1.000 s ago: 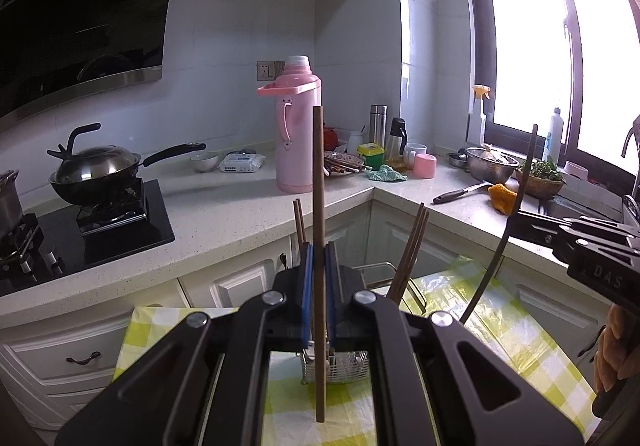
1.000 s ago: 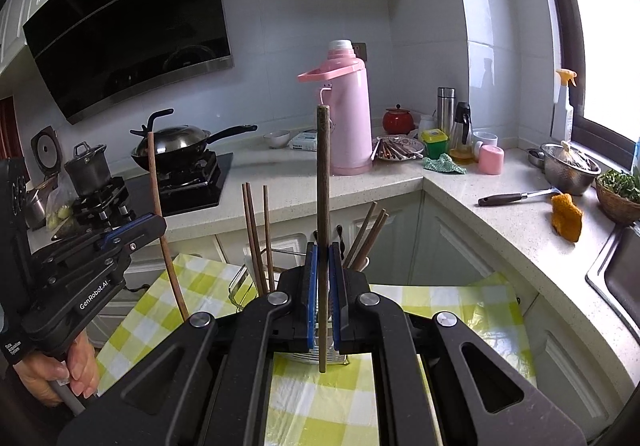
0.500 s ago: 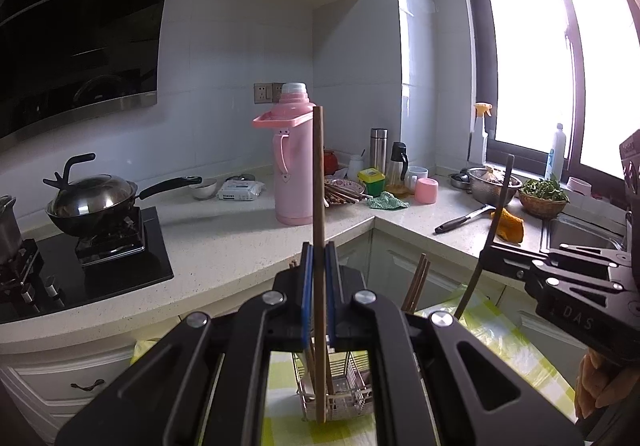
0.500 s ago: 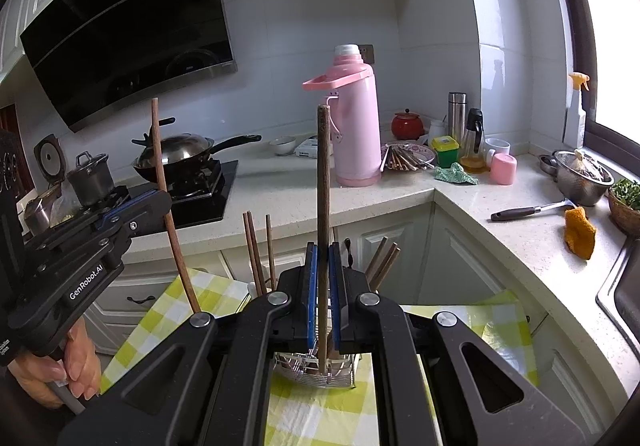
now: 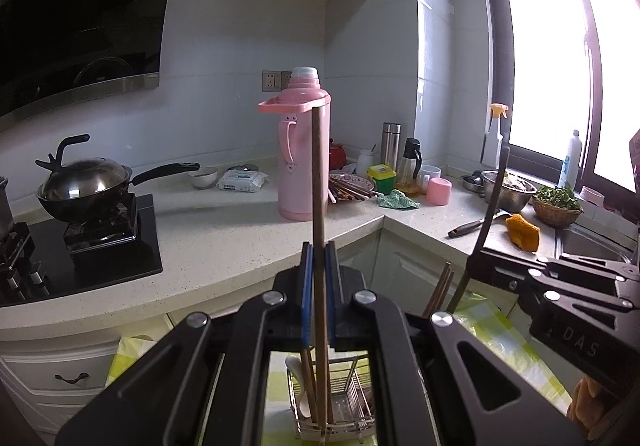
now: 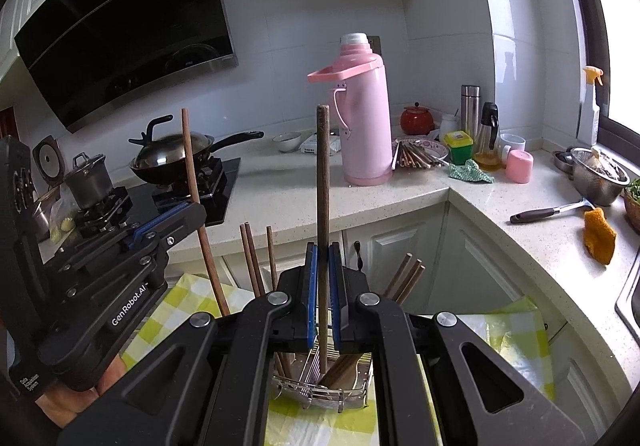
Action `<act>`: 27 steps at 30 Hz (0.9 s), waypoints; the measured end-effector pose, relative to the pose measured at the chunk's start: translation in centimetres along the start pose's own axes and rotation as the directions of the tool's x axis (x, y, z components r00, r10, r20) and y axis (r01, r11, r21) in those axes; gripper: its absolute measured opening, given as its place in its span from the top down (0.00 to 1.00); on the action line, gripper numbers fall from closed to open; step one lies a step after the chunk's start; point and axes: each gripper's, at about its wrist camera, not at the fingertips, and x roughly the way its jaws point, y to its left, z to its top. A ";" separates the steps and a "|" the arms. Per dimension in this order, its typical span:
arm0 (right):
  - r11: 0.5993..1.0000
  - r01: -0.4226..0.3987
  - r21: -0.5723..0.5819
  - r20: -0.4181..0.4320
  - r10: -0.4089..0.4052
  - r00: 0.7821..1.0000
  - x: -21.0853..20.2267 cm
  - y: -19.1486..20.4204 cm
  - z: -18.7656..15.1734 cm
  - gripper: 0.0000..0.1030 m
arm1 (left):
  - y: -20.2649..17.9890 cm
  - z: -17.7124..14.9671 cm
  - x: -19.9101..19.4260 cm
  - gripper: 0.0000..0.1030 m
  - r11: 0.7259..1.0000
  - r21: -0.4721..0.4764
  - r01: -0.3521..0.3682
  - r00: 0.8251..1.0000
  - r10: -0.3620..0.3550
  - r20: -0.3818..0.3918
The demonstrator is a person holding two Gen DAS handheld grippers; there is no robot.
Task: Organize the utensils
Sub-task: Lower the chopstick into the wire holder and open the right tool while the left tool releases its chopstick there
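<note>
My left gripper [image 5: 319, 286] is shut on a brown chopstick [image 5: 317, 174] that stands upright between its blue pads. The stick's lower end shows over a wire utensil basket [image 5: 352, 418] on a yellow-green checked cloth [image 6: 176, 294]. My right gripper [image 6: 323, 286] is shut on a second, darker chopstick [image 6: 323, 182], also upright, above the same basket [image 6: 320, 394]. Several chopsticks [image 6: 250, 258] lean in the basket. Each gripper shows in the other's view, the left gripper [image 6: 196, 212] at the left and the right gripper [image 5: 474, 266] at the right, each held by a hand.
Behind the basket runs an L-shaped white counter [image 5: 240, 246] with a pink thermos [image 5: 304, 166], a wok on a gas stove [image 5: 84, 186], a plate of chopsticks [image 6: 418, 156], a knife [image 6: 548, 210], an orange cloth [image 6: 598, 234] and a sink [image 6: 630, 298] at the right.
Both grippers have moved forward toward the counter with their chopsticks still clamped. The basket has slid lower in both views and now lies under the sticks.
</note>
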 end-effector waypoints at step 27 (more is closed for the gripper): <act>0.999 -0.037 0.020 -0.190 0.040 0.981 9.1 0.6 -4.8 0.94 | 1.3 -5.3 6.5 0.94 1.000 -0.019 0.001 0.989 -0.004 -0.149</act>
